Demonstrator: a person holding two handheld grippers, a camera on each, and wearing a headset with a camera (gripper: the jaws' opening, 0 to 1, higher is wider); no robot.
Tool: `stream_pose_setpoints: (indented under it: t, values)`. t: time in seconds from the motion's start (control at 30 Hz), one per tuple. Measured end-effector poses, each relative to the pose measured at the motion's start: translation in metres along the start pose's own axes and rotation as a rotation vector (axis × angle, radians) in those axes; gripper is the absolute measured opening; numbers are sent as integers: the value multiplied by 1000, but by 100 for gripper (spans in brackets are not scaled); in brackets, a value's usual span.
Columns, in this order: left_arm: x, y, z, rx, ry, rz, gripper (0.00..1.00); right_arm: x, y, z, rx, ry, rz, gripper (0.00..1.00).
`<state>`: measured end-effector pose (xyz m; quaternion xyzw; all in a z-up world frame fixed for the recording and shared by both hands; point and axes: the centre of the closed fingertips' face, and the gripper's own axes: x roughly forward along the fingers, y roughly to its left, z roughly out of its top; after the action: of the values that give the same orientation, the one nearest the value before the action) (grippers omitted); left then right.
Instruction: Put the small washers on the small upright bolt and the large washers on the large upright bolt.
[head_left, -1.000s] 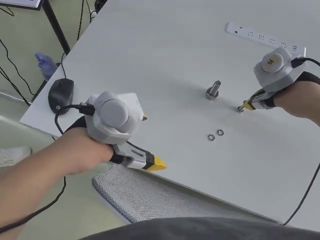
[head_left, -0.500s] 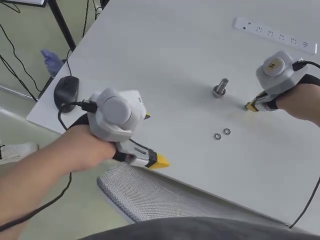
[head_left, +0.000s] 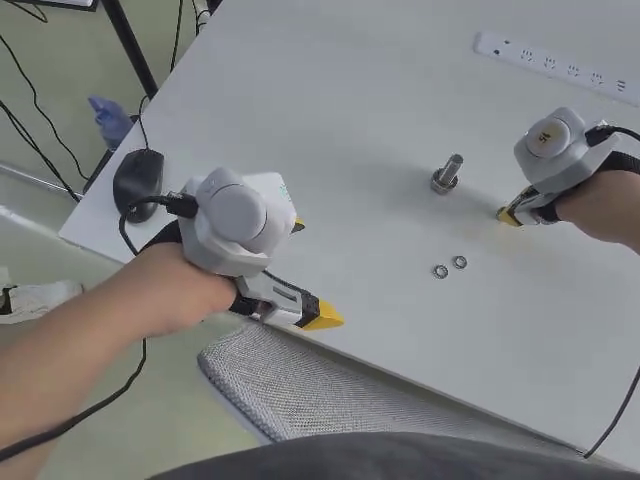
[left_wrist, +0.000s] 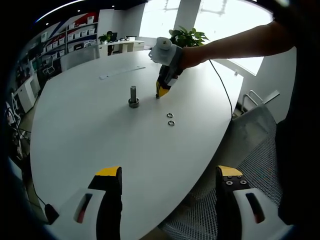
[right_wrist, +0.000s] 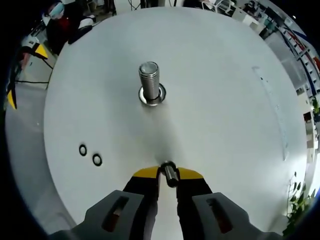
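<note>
The large bolt stands upright on the white table. Two small washers lie flat side by side in front of it. My right gripper is low on the table to the right of the large bolt, shut on a small bolt held between its yellow tips. My left gripper hovers over the table's near edge, jaws wide open with nothing between them. The right gripper comes into the left gripper view beside the large bolt.
A white power strip lies at the far side of the table. A black mouse sits at the left corner. A grey mesh chair stands below the near edge. Cables hang down at the left.
The head camera has shifted, so the whole scene sits a little right and up. Both grippers keep about the same places relative to the large bolt and washers.
</note>
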<state>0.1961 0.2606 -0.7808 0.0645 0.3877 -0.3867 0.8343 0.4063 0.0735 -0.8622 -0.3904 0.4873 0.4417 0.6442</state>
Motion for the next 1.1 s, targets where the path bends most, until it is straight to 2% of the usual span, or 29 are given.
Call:
stream_pose_setpoints:
  t: [0.87, 1.1]
  values:
    - [-1, -4, -7, 0, 10, -7, 74, -3, 2, 1, -6, 8, 4, 14]
    - [-5, -3, -4, 0, -3, -3, 74, -3, 5, 3, 1, 10, 11, 14]
